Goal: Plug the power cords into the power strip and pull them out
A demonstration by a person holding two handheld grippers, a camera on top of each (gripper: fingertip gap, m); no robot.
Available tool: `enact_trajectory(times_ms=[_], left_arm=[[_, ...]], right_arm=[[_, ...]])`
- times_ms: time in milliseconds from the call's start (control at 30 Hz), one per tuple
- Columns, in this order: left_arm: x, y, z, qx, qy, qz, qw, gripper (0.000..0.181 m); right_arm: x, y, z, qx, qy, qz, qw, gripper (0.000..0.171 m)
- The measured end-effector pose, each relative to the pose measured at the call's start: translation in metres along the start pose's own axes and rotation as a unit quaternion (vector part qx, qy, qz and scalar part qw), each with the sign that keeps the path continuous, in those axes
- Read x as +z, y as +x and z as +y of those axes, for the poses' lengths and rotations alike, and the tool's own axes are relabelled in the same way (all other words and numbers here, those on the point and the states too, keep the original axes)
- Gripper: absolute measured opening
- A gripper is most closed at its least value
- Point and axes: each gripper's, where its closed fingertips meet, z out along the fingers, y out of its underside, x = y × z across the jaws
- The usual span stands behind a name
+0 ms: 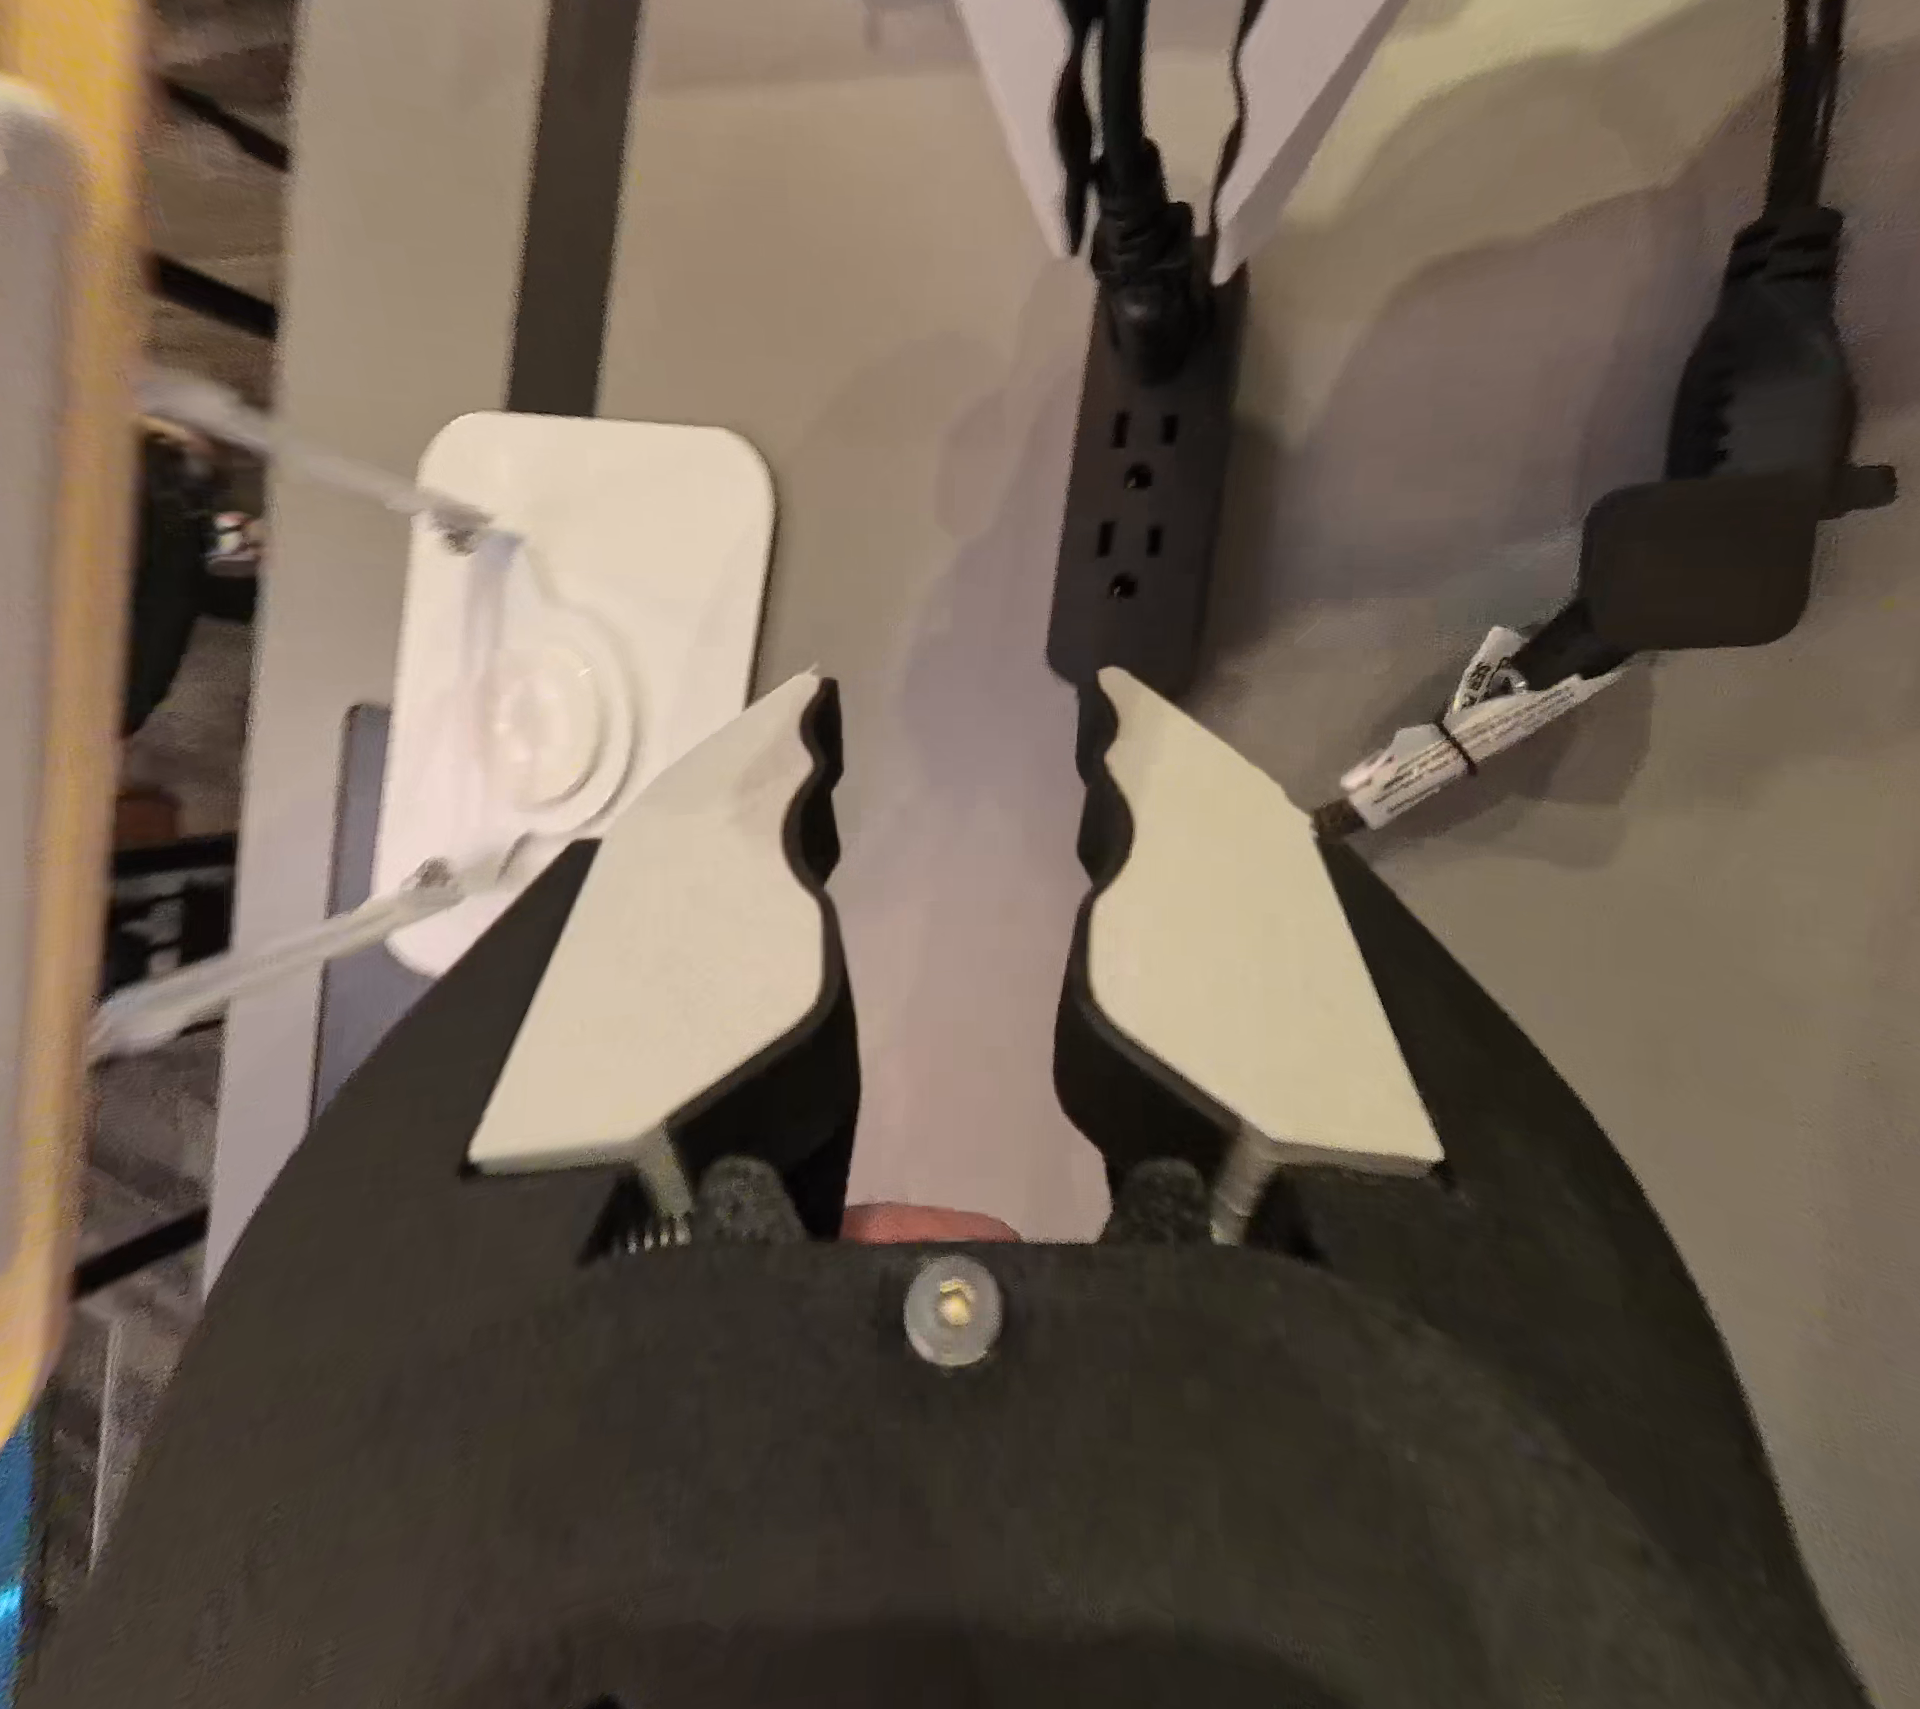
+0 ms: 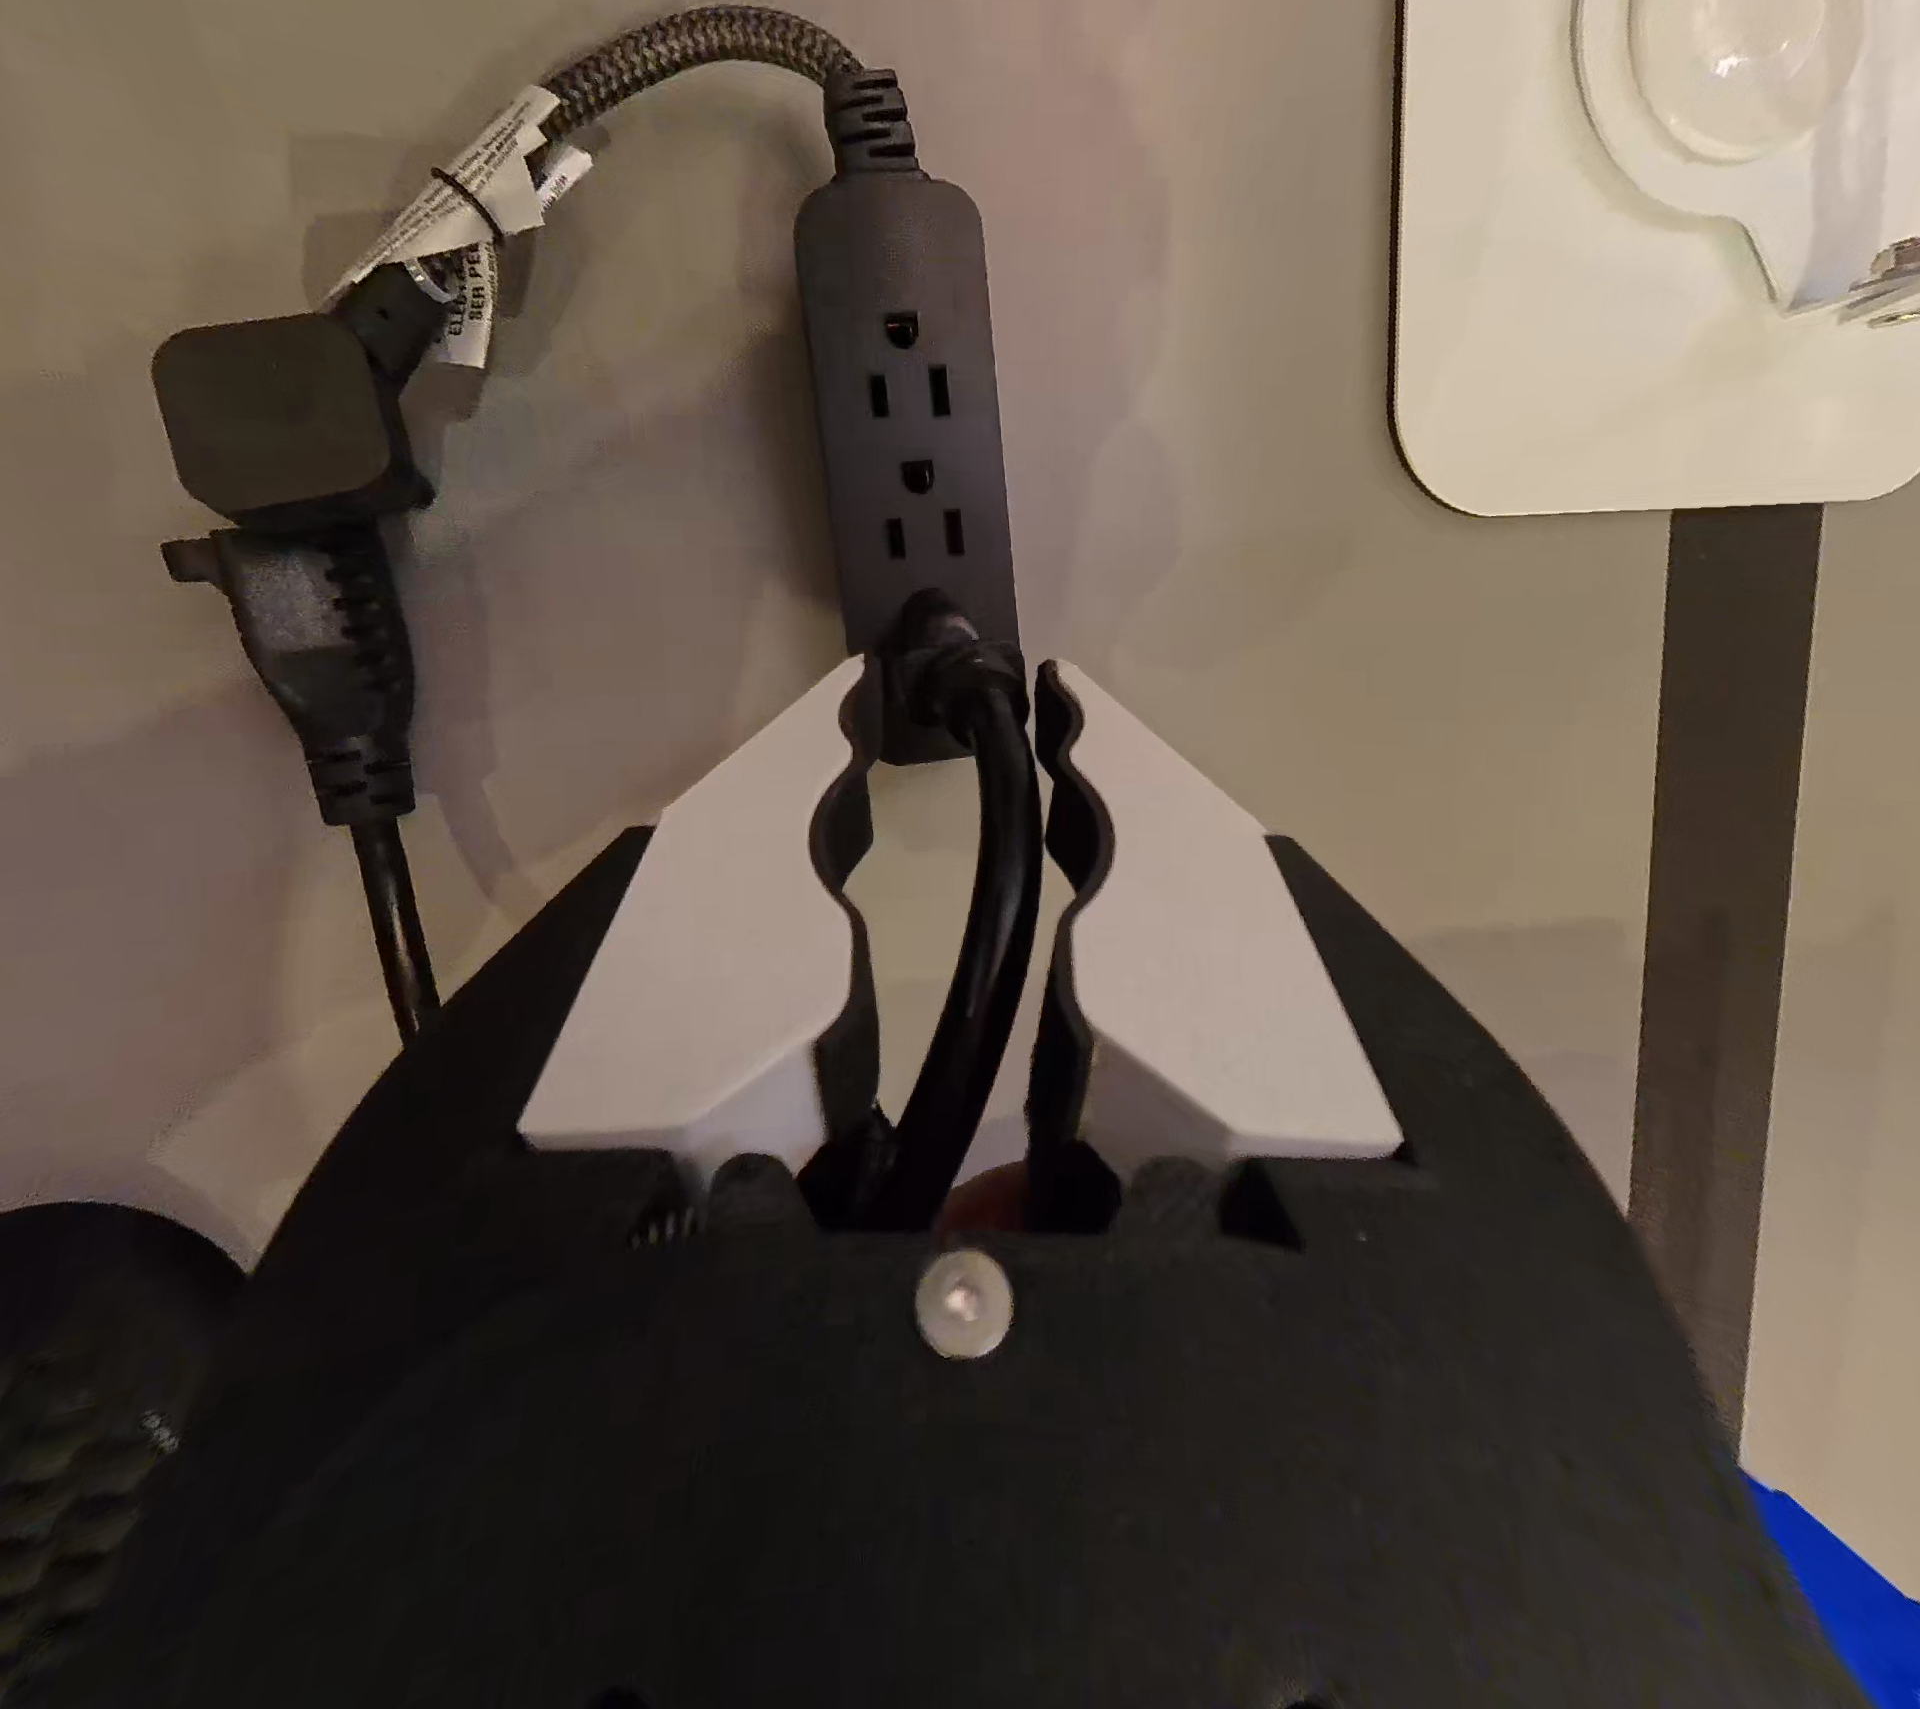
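A black power strip (image 2: 904,412) lies on the grey table; it also shows in the left wrist view (image 1: 1138,516). A black plug (image 2: 940,651) sits in its outlet nearest the right gripper, and two outlets are empty. My right gripper (image 2: 956,683) is shut on this plug, and its cord (image 2: 987,880) runs back between the fingers. My left gripper (image 1: 961,693) is open and empty, just short of the strip's other end. A second black cord plug (image 2: 301,620) lies loose on the table beside the strip's flat plug (image 2: 270,412).
The strip's braided cord (image 2: 707,49) carries white tags and loops to its flat plug. A white plate with a clear dome (image 2: 1662,153) lies beside the strip, also seen in the left wrist view (image 1: 592,620). A dark band (image 2: 1725,828) crosses the table. A yellow object (image 1: 62,516) is at far left. The grippers' ends are close to 12 centimetres from one another. From my right tips it is roughly 20 centimetres to the dark band (image 2: 1725,828); from my left, 30 centimetres. It is also in sight in the left wrist view (image 1: 582,161).
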Motion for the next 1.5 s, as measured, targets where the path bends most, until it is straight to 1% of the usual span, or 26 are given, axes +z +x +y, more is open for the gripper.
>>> enact_trajectory(times_ms=[100,200,300,367,433,500,567,600,667,700,800,867,933,967,1033,1100,1200,1267,1333,1400,1433,1467,1500], left_arm=[[-0.033,-0.010,0.021,-0.031,0.006,-0.044,0.999,0.041],[-0.069,-0.020,0.058,-0.075,0.000,-0.081,0.994,0.040],[-0.111,-0.039,0.110,-0.121,-0.038,-0.134,0.983,0.039],[-0.140,-0.056,0.149,-0.153,-0.064,-0.177,0.970,0.038],[-0.163,-0.067,0.187,-0.186,-0.090,-0.193,0.959,0.036],[-0.180,-0.078,0.231,-0.222,-0.129,-0.213,0.943,0.035],[-0.187,-0.079,0.267,-0.263,-0.153,-0.199,0.931,0.034],[-0.189,-0.083,0.282,-0.270,-0.161,-0.209,0.926,0.033],[-0.185,-0.081,0.310,-0.288,-0.189,-0.200,0.917,0.033],[-0.180,-0.080,0.318,-0.299,-0.195,-0.192,0.914,0.033],[-0.155,-0.077,0.325,-0.334,-0.191,-0.165,0.908,0.036],[-0.134,-0.081,0.318,-0.380,-0.155,-0.145,0.900,0.038],[-0.114,-0.086,0.313,-0.452,-0.124,-0.119,0.876,0.050],[-0.106,-0.090,0.313,-0.485,-0.115,-0.111,0.860,0.052],[-0.095,-0.095,0.322,-0.544,-0.113,-0.108,0.825,0.059],[-0.084,-0.096,0.328,-0.581,-0.107,-0.103,0.800,0.066],[-0.079,-0.092,0.352,-0.610,-0.141,-0.130,0.769,0.069],[-0.077,-0.084,0.367,-0.598,-0.188,-0.144,0.765,0.068],[-0.064,-0.080,0.358,-0.613,-0.167,-0.122,0.762,0.062],[-0.062,-0.084,0.361,-0.600,-0.180,-0.141,0.767,0.053],[-0.061,-0.087,0.360,-0.601,-0.177,-0.143,0.766,0.049],[-0.060,-0.089,0.359,-0.602,-0.172,-0.140,0.767,0.037],[-0.059,-0.090,0.359,-0.604,-0.165,-0.135,0.768,0.035]], right_arm=[[-0.001,-0.002,0.000,-0.001,0.013,-0.006,1.000,0.027],[-0.001,-0.001,0.001,-0.004,0.020,-0.009,1.000,0.027],[-0.001,0.001,-0.002,-0.002,0.036,-0.009,0.999,0.026],[-0.001,0.001,-0.004,-0.001,0.048,-0.010,0.999,0.025],[-0.001,0.003,-0.002,-0.005,0.044,-0.004,0.999,0.025],[0.000,0.005,-0.001,-0.009,0.041,0.000,0.999,0.025],[0.001,0.005,-0.002,-0.012,0.043,0.001,0.999,0.024],[0.002,0.006,-0.003,-0.012,0.046,0.002,0.999,0.024],[0.002,0.007,-0.002,-0.011,0.048,0.002,0.999,0.024],[0.003,0.007,-0.001,-0.011,0.049,0.000,0.999,0.023],[0.004,0.008,0.001,-0.005,0.053,-0.002,0.999,0.023],[0.004,0.009,0.003,-0.003,0.053,-0.001,0.999,0.023],[0.004,0.009,0.003,-0.003,0.055,-0.001,0.999,0.023],[0.004,0.009,0.003,-0.003,0.054,-0.001,0.999,0.023],[0.004,0.009,0.003,-0.005,0.054,0.001,0.999,0.023],[0.004,0.009,0.003,-0.007,0.053,0.003,0.999,0.023],[0.003,0.009,0.002,-0.008,0.053,0.006,0.999,0.023],[0.003,0.009,0.002,-0.011,0.053,0.009,0.999,0.023],[0.002,0.009,0.000,-0.015,0.055,0.013,0.998,0.022],[0.002,0.009,-0.003,-0.015,0.058,0.014,0.998,0.023],[0.002,0.009,-0.003,-0.015,0.058,0.015,0.998,0.022],[0.002,0.009,-0.004,-0.017,0.059,0.016,0.998,0.022],[0.002,0.010,-0.004,-0.018,0.060,0.018,0.998,0.022]])
